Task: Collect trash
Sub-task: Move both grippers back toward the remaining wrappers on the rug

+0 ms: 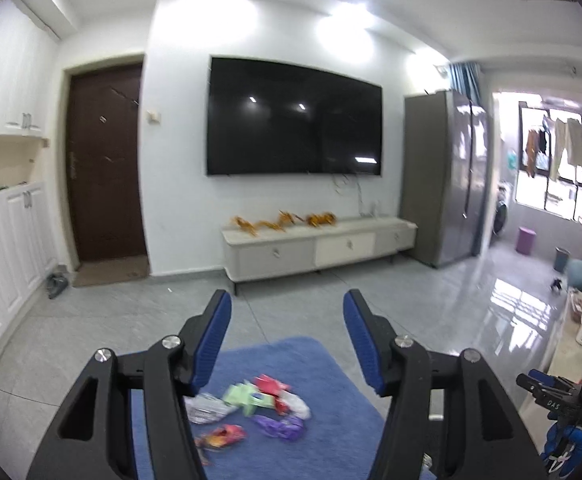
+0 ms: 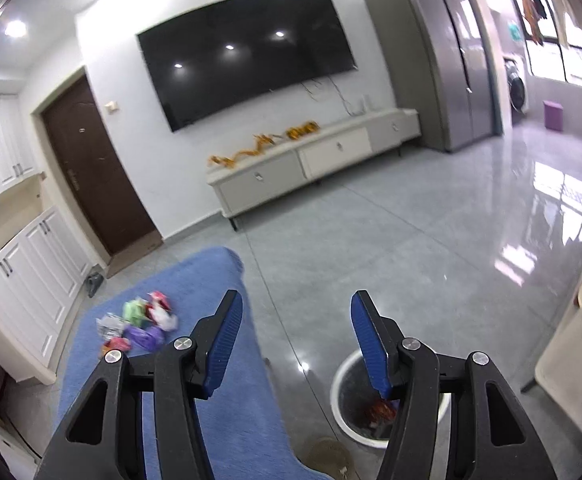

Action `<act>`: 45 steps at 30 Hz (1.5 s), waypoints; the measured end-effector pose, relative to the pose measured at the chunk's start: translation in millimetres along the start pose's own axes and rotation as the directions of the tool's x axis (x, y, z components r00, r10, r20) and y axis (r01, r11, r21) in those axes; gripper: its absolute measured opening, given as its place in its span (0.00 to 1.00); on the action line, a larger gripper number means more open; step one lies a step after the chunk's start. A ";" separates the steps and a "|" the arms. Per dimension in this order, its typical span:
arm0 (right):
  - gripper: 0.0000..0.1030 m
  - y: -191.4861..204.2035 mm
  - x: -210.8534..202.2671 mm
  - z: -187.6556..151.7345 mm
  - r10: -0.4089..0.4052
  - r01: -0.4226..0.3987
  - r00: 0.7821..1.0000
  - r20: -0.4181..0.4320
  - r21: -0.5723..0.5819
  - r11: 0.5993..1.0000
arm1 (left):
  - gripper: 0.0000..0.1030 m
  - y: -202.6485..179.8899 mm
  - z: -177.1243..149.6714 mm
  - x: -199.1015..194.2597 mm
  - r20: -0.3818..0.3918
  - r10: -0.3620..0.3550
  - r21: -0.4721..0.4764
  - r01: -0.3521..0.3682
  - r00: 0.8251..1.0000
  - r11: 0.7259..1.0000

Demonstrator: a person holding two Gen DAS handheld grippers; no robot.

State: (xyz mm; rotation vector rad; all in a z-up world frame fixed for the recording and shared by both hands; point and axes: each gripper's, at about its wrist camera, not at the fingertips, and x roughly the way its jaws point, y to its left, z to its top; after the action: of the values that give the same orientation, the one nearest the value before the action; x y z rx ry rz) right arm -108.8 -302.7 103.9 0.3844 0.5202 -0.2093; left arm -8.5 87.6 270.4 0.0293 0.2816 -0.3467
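Several crumpled wrappers point(image 1: 251, 408) lie in a heap on a blue rug point(image 1: 331, 440): green, red, purple, silver and orange ones. The heap also shows in the right wrist view point(image 2: 139, 324) on the rug point(image 2: 219, 420). My left gripper point(image 1: 287, 304) is open and empty, held above the heap. My right gripper point(image 2: 297, 304) is open and empty above a white trash bin point(image 2: 341, 404) on the floor right of the rug. A red wrapper point(image 2: 379, 410) lies inside the bin. The right gripper also shows at the lower right of the left wrist view point(image 1: 563, 396).
A low white TV cabinet point(image 1: 319, 246) stands under a wall TV point(image 1: 291, 120) across the grey tile floor. A brown door point(image 1: 105, 164) and white cupboards point(image 1: 7, 248) are at the left, a grey fridge point(image 1: 447, 176) at the right. A cream table edge point(image 2: 571, 340) is close right.
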 end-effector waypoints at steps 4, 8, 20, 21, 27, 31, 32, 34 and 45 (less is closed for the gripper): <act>0.59 26.4 -12.2 17.2 0.048 -0.047 0.998 0.037 -0.040 0.998 | 0.66 28.5 9.9 -32.6 0.051 0.066 -0.005 -0.066 0.996 0.998; 0.59 48.8 -16.9 35.0 0.071 -0.066 0.996 0.059 -0.082 0.995 | 0.66 54.3 19.7 -43.7 0.047 0.102 -0.021 -0.101 0.994 0.995; 0.59 120.1 -11.4 76.3 0.151 -0.133 0.985 0.081 -0.196 0.972 | 0.66 86.0 17.4 -5.9 -0.039 0.192 0.037 -0.191 0.981 0.981; 0.59 125.8 -8.6 76.8 0.155 -0.136 0.985 0.076 -0.203 0.970 | 0.66 94.1 15.6 -1.1 -0.049 0.199 0.022 -0.198 0.979 0.980; 0.59 151.7 16.8 75.0 0.168 -0.155 0.985 0.031 -0.250 0.956 | 0.66 146.8 17.9 3.1 -0.055 0.277 -0.038 -0.279 0.959 0.960; 0.59 162.5 38.1 78.6 0.176 -0.168 0.984 0.011 -0.254 0.952 | 0.66 176.9 11.5 7.2 -0.062 0.332 -0.050 -0.335 0.941 0.941; 0.59 165.2 44.6 78.6 0.181 -0.174 0.984 0.003 -0.255 0.951 | 0.66 182.4 6.9 10.8 -0.068 0.343 -0.048 -0.346 0.937 0.937; 0.59 171.0 59.6 75.3 0.186 -0.184 0.982 -0.017 -0.258 0.948 | 0.66 190.4 -5.2 22.0 -0.090 0.345 -0.041 -0.350 0.934 0.936; 0.50 202.6 148.2 48.2 0.194 -0.232 0.968 -0.159 -0.272 0.934 | 0.61 174.6 -118.6 114.1 -0.273 0.017 -0.035 -0.027 0.962 0.999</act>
State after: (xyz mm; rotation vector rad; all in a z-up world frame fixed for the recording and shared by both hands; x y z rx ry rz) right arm 97.0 -152.9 126.8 0.1668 0.6227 0.1038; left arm 121.9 223.1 121.4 0.0426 0.5609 -0.3149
